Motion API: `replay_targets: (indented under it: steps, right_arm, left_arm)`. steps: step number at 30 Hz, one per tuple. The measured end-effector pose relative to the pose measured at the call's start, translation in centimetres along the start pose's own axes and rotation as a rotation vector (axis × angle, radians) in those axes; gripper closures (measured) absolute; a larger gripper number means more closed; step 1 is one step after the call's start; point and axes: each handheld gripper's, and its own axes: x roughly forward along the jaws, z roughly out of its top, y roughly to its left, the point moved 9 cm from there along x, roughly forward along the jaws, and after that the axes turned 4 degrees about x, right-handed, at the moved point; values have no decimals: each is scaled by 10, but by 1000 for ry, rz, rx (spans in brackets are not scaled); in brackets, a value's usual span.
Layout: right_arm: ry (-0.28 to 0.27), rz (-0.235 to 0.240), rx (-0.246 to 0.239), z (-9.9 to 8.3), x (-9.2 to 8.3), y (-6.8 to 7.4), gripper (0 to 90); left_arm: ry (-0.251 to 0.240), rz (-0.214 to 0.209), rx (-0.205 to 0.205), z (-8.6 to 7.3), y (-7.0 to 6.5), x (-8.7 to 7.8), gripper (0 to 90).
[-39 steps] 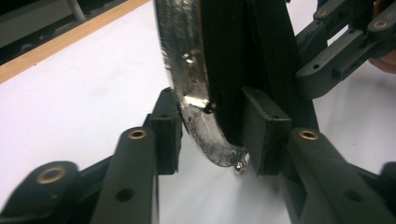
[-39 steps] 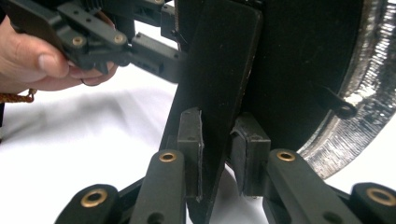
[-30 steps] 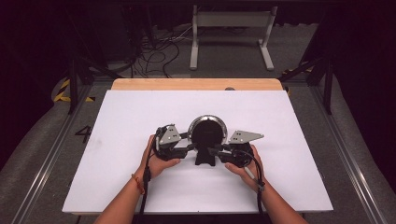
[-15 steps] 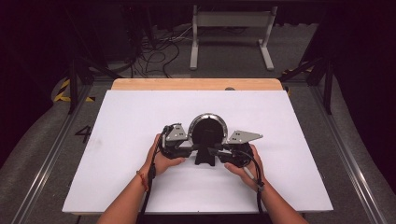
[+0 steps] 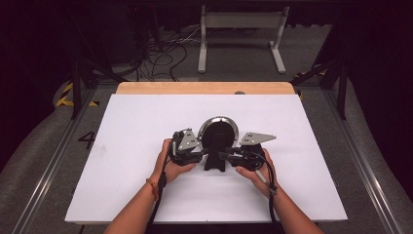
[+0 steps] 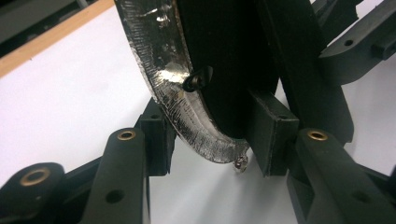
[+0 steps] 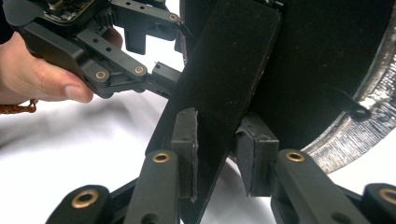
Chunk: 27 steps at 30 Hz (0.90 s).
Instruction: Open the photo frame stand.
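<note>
On the white sheet (image 5: pixel 122 146) that covers the wooden table (image 5: pixel 204 88), a round framed object – a black back panel with a silvery rim (image 5: pixel 217 132) and a black prop-up stand (image 5: pixel 215 157) behind it, like a small table mirror or photo frame seen from the rear – stands upright at the middle, a little nearer the person than the far edge.

At its left, the left gripper (image 5: pixel 198 150) reaches in level from the person's left hand (image 5: pixel 171 163). In the left gripper view its jaws straddle the lower edge of the frame: the silvery rim (image 6: pixel 175 88) curves down between them, one pad (image 6: pixel 271 130) lies against the black back panel, and the other pad (image 6: pixel 156 140) sits just beside the rim's front face. Whether that second pad presses cannot be told, so neither can a firm grip.

At its right, the right gripper (image 5: pixel 225 156), held in the right hand (image 5: pixel 253 173), has closed on the stand – in the right gripper view both pads (image 7: pixel 186 149) press the flat black strut (image 7: pixel 219 84) from either side, with the back panel (image 7: pixel 322 70) behind.
</note>
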Motion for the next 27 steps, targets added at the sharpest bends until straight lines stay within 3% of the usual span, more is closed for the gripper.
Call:
replay_targets:
  steps: [7, 11, 20, 23, 27]
  right_arm:
    - [-11, 6, -9, 1, 2, 5, 692]
    - [-12, 11, -9, 1, 2, 7, 692]
    - [-17, 72, 2, -2, -7, 18, 671]
    - [-10, 60, -12, -5, -8, 20, 676]
    - [-8, 69, -11, -9, -9, 23, 696]
  left_arm:
    - [-8, 15, -14, -4, 5, 2, 537]
    - [-12, 26, -5, -4, 4, 1, 534]
    - [8, 62, 36, -6, -2, -6, 558]
    - [10, 79, 51, -7, -4, -8, 566]
    - [-5, 70, 52, -10, -9, -11, 599]
